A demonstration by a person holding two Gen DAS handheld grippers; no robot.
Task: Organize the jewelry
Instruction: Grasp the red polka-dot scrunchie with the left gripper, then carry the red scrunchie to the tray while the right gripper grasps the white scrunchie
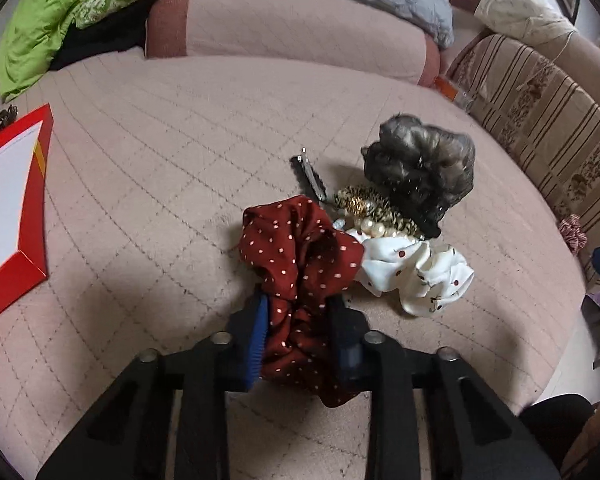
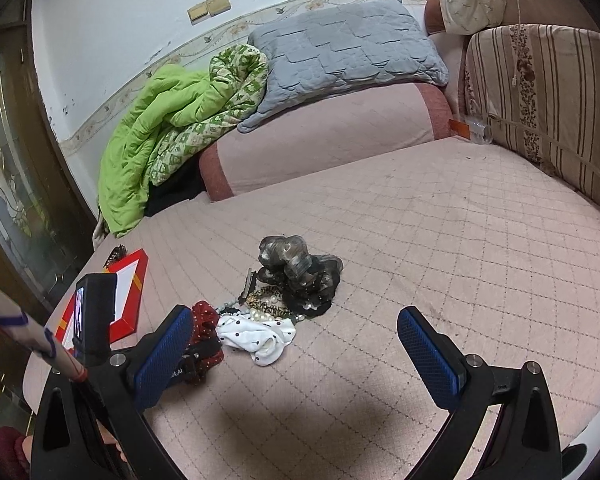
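Note:
My left gripper (image 1: 299, 308) is shut on a dark red scrunchie with white dots (image 1: 296, 248), its blue pads squeezing the near part of the cloth on the pink quilted bed (image 1: 160, 152). Just beyond lies a pile: a white scrunchie with dark dots (image 1: 416, 272), a pearl and gold leopard-print piece (image 1: 374, 212), a dark sheer hair bow (image 1: 420, 164) and a black hair clip (image 1: 310, 176). A red box with a white inside (image 1: 12, 208) lies at the left. My right gripper (image 2: 296, 316) hangs open over the bed near the pile, nothing between its fingers.
A pink bolster (image 1: 284, 32), a green quilt (image 1: 60, 8) and a grey pillow (image 2: 348, 44) line the back. A striped cushion (image 1: 540, 112) borders the right side, with a small pink scrunchie (image 1: 574, 234) beside it. A leopard-print clip (image 1: 2, 120) lies behind the box.

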